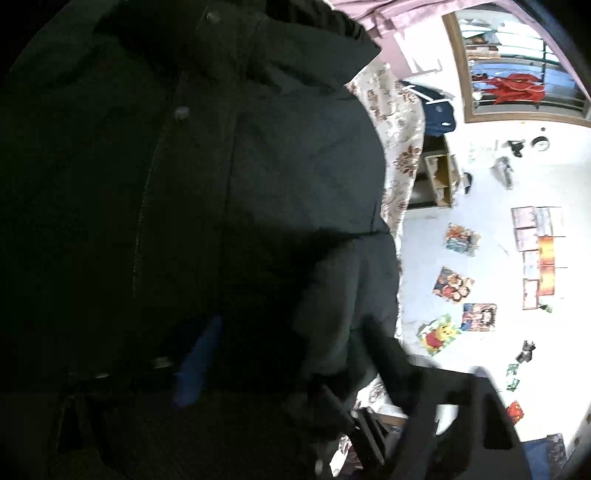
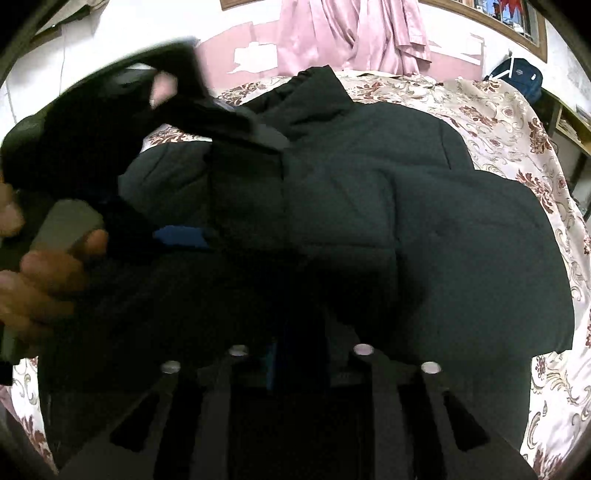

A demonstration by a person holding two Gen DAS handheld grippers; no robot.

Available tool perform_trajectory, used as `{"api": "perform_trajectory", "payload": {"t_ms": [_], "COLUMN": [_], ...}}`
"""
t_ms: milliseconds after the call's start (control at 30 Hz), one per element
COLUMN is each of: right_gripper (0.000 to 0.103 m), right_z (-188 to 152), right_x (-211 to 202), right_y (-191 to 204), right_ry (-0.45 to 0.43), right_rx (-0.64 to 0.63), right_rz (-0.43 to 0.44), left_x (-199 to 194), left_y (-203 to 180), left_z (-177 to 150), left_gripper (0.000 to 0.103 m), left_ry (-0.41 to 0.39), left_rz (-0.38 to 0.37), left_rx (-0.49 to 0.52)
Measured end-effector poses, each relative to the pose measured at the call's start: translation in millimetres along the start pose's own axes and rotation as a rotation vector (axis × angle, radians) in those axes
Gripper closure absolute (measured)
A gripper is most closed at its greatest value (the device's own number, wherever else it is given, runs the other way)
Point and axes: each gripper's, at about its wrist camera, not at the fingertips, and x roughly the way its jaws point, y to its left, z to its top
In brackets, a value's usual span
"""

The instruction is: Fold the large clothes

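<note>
A large dark green padded jacket (image 2: 388,221) lies on a floral bedspread (image 2: 509,122). It fills most of the left wrist view (image 1: 221,166), where its front placket and snap buttons show. My right gripper (image 2: 291,354) is at the jacket's near hem, its fingers close together with dark fabric and a blue pad between them. My left gripper (image 2: 177,236) shows in the right wrist view, held by a hand at the jacket's left side. In its own view only a blue pad (image 1: 199,365) shows dimly against the fabric, and its jaws are too dark to read.
Pink curtains (image 2: 354,33) hang behind the bed. A blue backpack (image 2: 517,74) sits at the bed's far right corner beside a wooden shelf (image 1: 439,177). A white wall with posters (image 1: 461,284) and a window (image 1: 517,62) shows in the left wrist view.
</note>
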Motion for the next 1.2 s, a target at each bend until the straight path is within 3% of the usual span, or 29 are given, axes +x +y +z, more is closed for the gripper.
{"api": "perform_trajectory", "payload": {"t_ms": [67,100,267,367,500,700,800,867,1033,1200], "right_gripper": [0.056,0.054,0.045,0.038,0.034,0.031,0.031,0.031,0.031,0.031], "right_z": [-4,-3,-12,-10,-3,27,51,67,88,98], "right_x": [-5,-6,-39,-58,-80,-96,-80,-58,-1,59], "right_y": [0,-1,-7,-20,-39,-59,-66,-67,-59,-40], "right_ry": [-0.005,-0.004,-0.035,-0.067,-0.089,-0.182,-0.19,-0.167,-0.077,0.056], "right_rx": [-0.027,-0.037,-0.082,-0.082,-0.03,0.074,0.096,0.097,0.039,-0.052], "right_rz": [-0.005,-0.007,-0.055,-0.117,-0.199,-0.24,-0.215,-0.194,-0.178,-0.155], "left_x": [2,2,-33,-78,-138,-215,-232,-233,-213,-177], "left_y": [-2,-6,-31,-56,-78,-46,-16,11,58,86], "left_z": [2,2,0,0,1,6,4,2,-4,-5], "left_gripper": [0.087,0.092,0.097,0.097,0.097,0.097,0.097,0.097,0.097,0.097], "left_ry": [0.007,0.004,-0.084,-0.179,-0.284,-0.355,-0.355,-0.335,-0.304,-0.252], "left_rz": [0.034,0.048,0.116,0.121,0.202,0.314,0.404,0.426,0.514,0.57], "left_rx": [0.0,0.008,0.109,0.191,0.297,0.26,0.224,0.163,0.091,0.101]}}
